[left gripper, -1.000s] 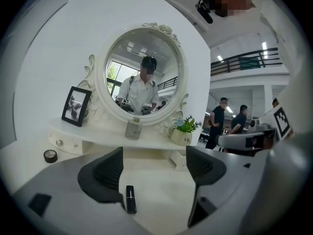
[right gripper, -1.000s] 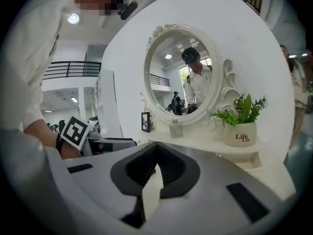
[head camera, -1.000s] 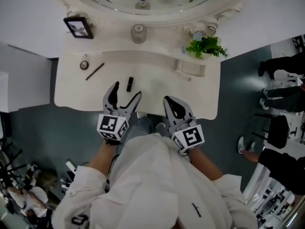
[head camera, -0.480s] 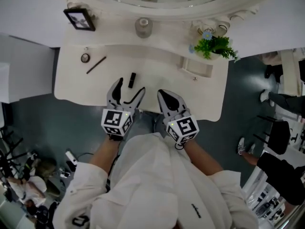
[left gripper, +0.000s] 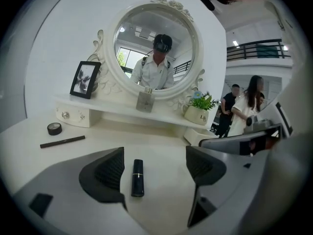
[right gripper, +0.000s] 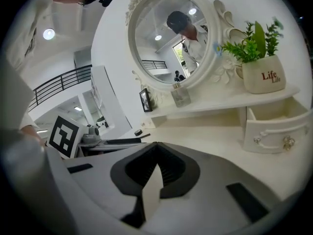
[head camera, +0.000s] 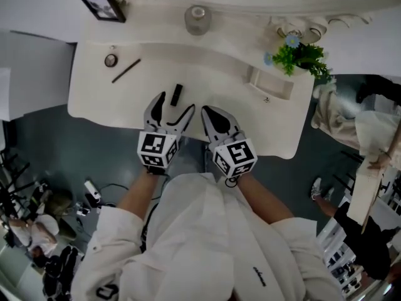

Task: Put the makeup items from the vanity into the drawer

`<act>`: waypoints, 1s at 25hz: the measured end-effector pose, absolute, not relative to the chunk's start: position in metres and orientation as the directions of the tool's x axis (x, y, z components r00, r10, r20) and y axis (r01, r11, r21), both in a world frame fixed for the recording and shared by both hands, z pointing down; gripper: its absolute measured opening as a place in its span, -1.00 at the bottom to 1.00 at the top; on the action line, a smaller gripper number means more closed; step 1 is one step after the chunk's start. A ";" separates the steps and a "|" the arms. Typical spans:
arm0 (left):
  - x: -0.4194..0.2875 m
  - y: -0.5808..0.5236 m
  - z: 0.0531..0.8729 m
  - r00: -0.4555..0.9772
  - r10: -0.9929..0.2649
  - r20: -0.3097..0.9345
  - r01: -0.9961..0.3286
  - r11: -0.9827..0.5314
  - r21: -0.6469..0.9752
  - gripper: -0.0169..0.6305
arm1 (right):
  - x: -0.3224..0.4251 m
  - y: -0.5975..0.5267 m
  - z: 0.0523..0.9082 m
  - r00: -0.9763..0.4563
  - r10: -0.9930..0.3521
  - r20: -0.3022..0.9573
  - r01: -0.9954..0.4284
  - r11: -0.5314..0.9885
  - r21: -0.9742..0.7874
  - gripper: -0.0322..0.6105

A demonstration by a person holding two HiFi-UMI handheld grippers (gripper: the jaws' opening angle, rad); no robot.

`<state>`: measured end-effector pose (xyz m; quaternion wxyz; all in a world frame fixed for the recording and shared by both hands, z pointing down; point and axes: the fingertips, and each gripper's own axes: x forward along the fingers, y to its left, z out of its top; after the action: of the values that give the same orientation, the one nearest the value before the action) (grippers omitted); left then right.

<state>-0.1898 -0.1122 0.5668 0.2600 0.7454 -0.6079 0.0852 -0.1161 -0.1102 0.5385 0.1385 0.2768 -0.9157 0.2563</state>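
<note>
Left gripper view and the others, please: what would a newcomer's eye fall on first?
A black lipstick tube lies on the vanity top between the jaws of the open left gripper, untouched. The right gripper is shut and empty beside it, and a small drawer stands open at the right, under the potted plant.

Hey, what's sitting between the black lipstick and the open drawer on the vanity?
Nothing: in the head view, only bare white vanity top runs from the lipstick to the open drawer.
</note>
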 end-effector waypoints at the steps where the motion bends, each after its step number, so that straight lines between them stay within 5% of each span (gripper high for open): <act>1: -0.191 -0.113 0.571 0.242 -0.860 0.450 -0.951 -0.118 0.286 0.26 | -0.117 -0.111 0.542 -0.808 -0.433 0.399 -0.578 0.713 -0.397 -0.84; 25: -0.197 -0.121 0.625 0.236 -0.781 0.579 -0.959 -0.090 0.269 0.26 | -0.139 -0.121 0.596 -0.797 -0.391 0.461 -0.590 0.671 -0.450 -0.84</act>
<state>-0.1974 -0.1210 0.6247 0.3062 0.7239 -0.6008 0.1455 -0.1392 -0.1209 0.5960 0.1653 0.2727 -0.8990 0.3002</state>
